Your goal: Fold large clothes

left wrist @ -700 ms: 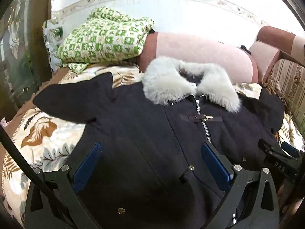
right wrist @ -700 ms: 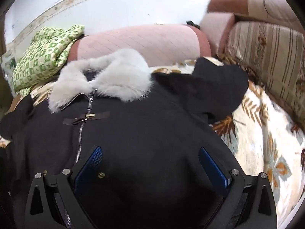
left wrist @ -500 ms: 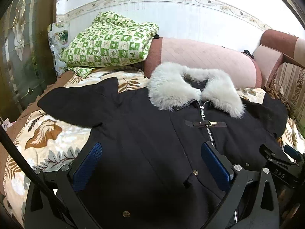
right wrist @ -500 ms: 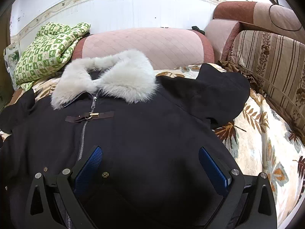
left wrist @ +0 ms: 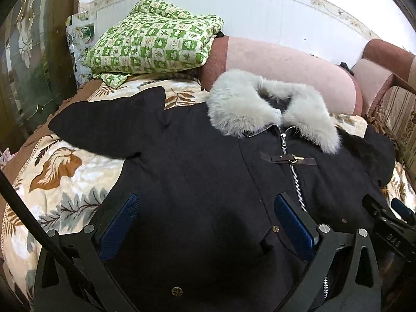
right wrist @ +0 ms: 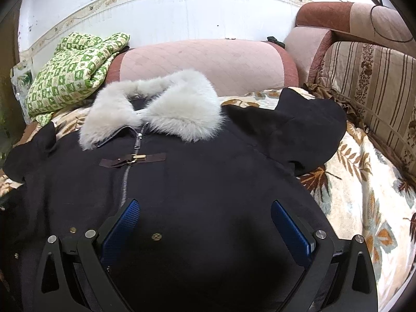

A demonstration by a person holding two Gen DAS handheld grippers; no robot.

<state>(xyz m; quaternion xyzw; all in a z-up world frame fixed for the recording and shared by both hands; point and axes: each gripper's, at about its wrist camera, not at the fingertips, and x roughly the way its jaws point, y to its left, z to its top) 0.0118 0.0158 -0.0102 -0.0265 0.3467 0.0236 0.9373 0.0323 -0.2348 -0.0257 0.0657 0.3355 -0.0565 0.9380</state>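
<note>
A dark navy coat [left wrist: 197,171] [right wrist: 208,182] lies front-up and zipped on a leaf-print bedspread, its grey-white fur collar [left wrist: 270,111] [right wrist: 156,109] at the far end. Both short sleeves stick out sideways, the left sleeve [left wrist: 109,127] and the right sleeve [right wrist: 306,132]. A brown strap with a brass clasp [left wrist: 288,159] [right wrist: 134,159] crosses the zipper. My left gripper [left wrist: 206,208] hangs open over the coat's left half with nothing between its blue pads. My right gripper [right wrist: 205,213] stands open over the right half, also empty. It shows at the edge of the left wrist view as a black tip [left wrist: 384,218].
A folded green checked quilt [left wrist: 156,41] [right wrist: 70,70] rests at the back left on a pink bolster [left wrist: 280,75] [right wrist: 202,65]. A striped sofa back [right wrist: 369,88] borders the right side. A dark wooden cabinet [left wrist: 31,59] stands at the left. Leaf-print bedspread [right wrist: 364,195] shows beside the coat.
Both views have shifted: the coat and collar now sit lower and closer in the frames, as both grippers tilted and drew back slightly. The jaws stayed wide and the coat has not moved.
</note>
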